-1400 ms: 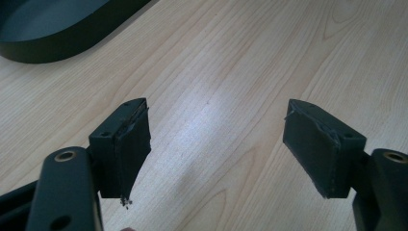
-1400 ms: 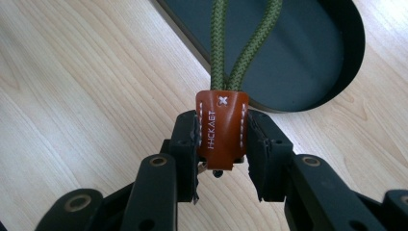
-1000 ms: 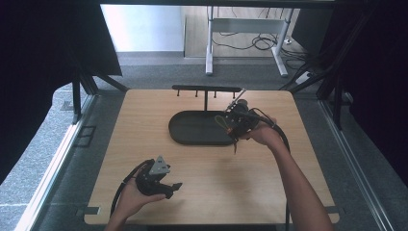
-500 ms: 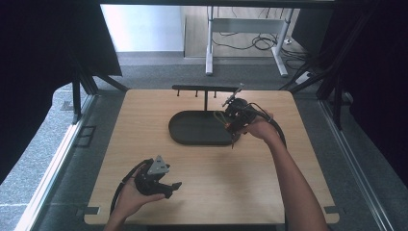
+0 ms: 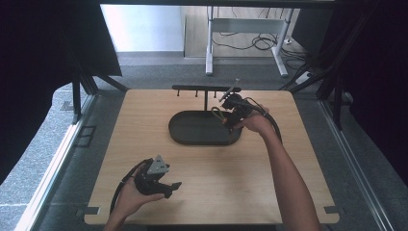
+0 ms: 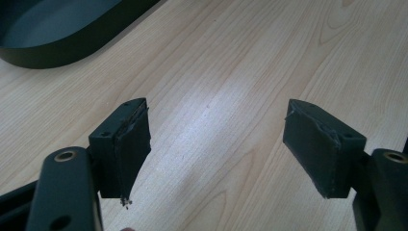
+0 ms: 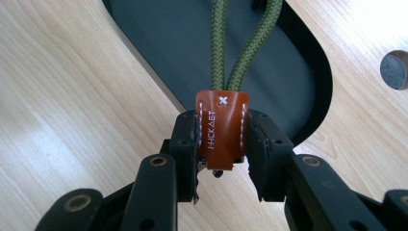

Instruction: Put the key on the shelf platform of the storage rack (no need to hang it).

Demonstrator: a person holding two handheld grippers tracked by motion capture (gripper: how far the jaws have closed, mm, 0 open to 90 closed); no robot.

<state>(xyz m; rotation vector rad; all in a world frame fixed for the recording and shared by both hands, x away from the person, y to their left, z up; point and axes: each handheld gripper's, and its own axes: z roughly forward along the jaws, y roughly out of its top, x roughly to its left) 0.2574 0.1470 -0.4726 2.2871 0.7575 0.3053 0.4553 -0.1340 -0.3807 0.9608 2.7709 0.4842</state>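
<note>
A pale wooden tabletop [image 5: 288,192] stands on grey carpet with dark curtains at both sides, and the far room beyond it, with desk legs and loose cables, is bright and hard to read. Near the far middle lies a dark oval tray [image 5: 192,132], and behind it stands a low black rack [image 5: 199,88] whose small pegs are too tiny to count. The right gripper [image 5: 229,114] hovers at the tray's right end; in the right gripper view its jaws are pressed onto a brown leather tab [image 7: 222,130] stitched in white, with stamped letters that read poorly. From the tab an olive cord loop [image 7: 243,48] runs up over the tray's floor, its top cut off by the frame edge, so what it hangs from cannot be told; in the high view the loop is only a thin blur by the gripper. A small grey round thing [image 7: 395,70] at the right edge is half cut off. The left gripper [image 5: 171,188] is held low at the near left, resting in a hand [image 5: 127,197], its jaws spread wide with bare wood between them and the tray's curved wall at the upper left of its view.
</note>
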